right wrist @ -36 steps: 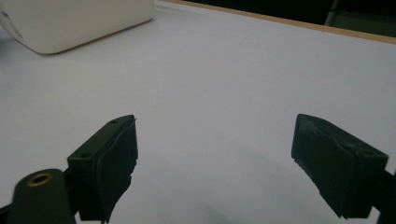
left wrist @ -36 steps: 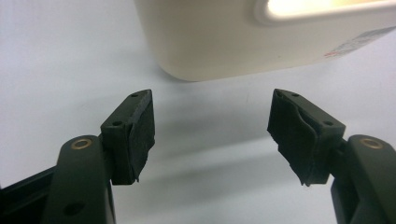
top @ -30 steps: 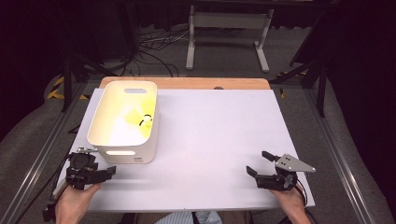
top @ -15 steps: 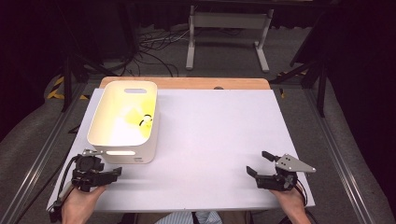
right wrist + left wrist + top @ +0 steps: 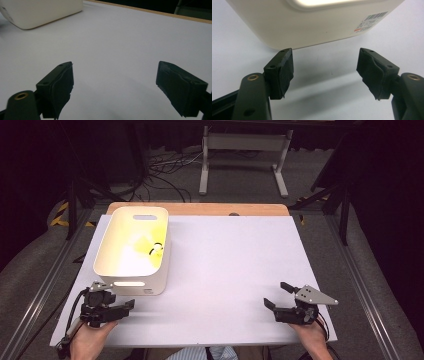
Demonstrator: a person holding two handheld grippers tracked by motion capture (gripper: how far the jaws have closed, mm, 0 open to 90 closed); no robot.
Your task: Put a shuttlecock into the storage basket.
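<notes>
Edging forward since 1 second earlier, left gripper (image 5: 127,304) sat spread and empty just before the white bin (image 5: 131,282); its own view caught the barcode label (image 5: 372,21).

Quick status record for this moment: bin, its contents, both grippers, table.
bin: white, at the table's left, handle cutouts in its end walls, barcode label on the near wall
contents: a small yellow and black thing inside; too small to identify
left gripper: open, holding nothing, just in front of the bin's near wall, not touching it
right gripper: open, holding nothing, near the table's near right corner
table: white top, wooden strip at the far edge
</notes>
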